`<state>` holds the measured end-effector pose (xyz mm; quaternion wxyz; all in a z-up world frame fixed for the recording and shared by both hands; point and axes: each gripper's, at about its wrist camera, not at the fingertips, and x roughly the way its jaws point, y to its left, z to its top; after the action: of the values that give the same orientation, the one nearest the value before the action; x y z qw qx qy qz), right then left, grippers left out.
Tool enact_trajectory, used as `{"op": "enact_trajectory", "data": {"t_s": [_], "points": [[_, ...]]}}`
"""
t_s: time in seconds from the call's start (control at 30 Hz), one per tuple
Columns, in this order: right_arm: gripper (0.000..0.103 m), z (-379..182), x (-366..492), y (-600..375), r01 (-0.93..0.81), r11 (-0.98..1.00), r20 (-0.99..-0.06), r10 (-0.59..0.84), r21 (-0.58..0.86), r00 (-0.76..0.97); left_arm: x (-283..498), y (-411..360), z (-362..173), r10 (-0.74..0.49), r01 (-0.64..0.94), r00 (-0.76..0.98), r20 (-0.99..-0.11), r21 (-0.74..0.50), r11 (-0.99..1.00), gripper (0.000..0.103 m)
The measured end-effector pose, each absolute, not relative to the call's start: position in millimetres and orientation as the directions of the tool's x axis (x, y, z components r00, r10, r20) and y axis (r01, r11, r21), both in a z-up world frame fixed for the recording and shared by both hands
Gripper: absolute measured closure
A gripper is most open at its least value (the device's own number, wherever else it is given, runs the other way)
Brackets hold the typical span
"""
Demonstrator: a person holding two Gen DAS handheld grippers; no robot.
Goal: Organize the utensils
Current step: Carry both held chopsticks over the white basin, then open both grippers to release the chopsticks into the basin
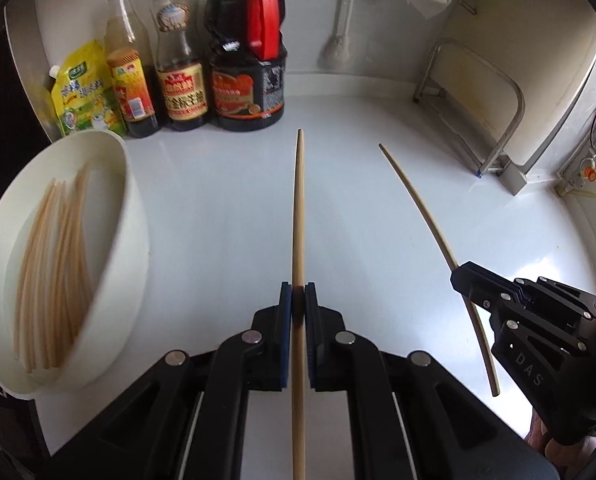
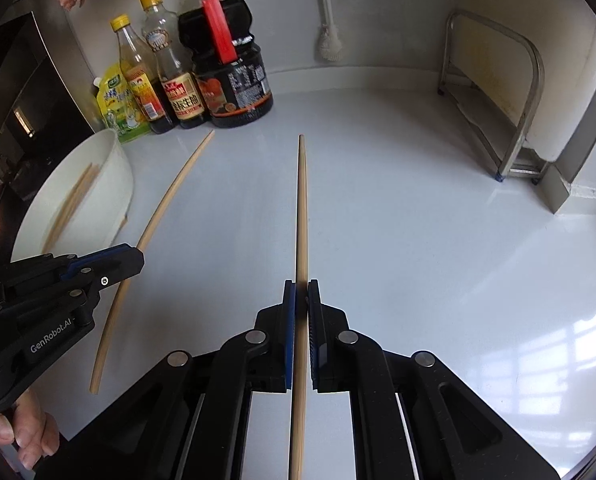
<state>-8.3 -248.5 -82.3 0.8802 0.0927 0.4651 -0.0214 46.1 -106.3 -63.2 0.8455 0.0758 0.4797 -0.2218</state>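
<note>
1. The left hand-held gripper (image 1: pixel 298 300) was clamped on one chopstick (image 1: pixel 298 208).
2. The right hand-held gripper (image 2: pixel 301 296) was clamped on another chopstick (image 2: pixel 302 208).
3. Both were held above the counter (image 1: pixel 358 208), apparently for the bowl (image 1: pixel 134 208) of chopsticks at left.

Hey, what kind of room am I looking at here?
Most likely a home kitchen counter. Sauce bottles stand against the back wall, a white bowl holds wooden chopsticks, and a metal rack sits at the right of the glossy white countertop.
</note>
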Motion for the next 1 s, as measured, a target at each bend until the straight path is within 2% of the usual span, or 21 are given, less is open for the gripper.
{"op": "enact_trajectory", "data": {"t_s": [0.17, 0.37, 0.6, 0.9, 0.93, 1.0], "points": [[0.097, -52.0, 21.0, -194.9, 0.037, 0.982, -0.785, 0.126, 0.186, 0.606, 67.9, -52.3, -28.2, -0.273, 0.387, 0.513, -0.814, -0.064, 0.920, 0.096], [0.097, -41.8, 71.8, -116.7, -0.086, 0.967, -0.769, 0.242, 0.238, 0.592, 101.0, 27.7, -17.9, -0.178, 0.270, 0.562, -0.808, -0.024, 0.963, 0.096], [0.097, -45.3, 118.5, -39.3, -0.175, 0.949, -0.779, 0.316, 0.262, 0.542, 138.9, 91.6, -29.1, -0.098, 0.179, 0.560, -0.823, 0.004, 0.984, 0.096], [0.097, -65.6, 149.2, -7.8, -0.164, 0.952, -0.823, 0.305, 0.258, 0.479, 164.2, 116.2, -52.1, -0.096, 0.170, 0.511, -0.854, -0.009, 0.985, 0.095], [0.097, -66.6, 151.6, -7.7, -0.160, 0.953, -0.826, 0.303, 0.257, 0.476, 165.9, 117.4, -53.0, -0.097, 0.169, 0.509, -0.855, -0.012, 0.986, 0.093], [0.097, -68.0, 153.6, -8.9, -0.152, 0.953, -0.830, 0.304, 0.264, 0.467, 167.6, 118.8, -52.2, -0.092, 0.162, 0.517, -0.851, -0.009, 0.987, 0.081]]}}
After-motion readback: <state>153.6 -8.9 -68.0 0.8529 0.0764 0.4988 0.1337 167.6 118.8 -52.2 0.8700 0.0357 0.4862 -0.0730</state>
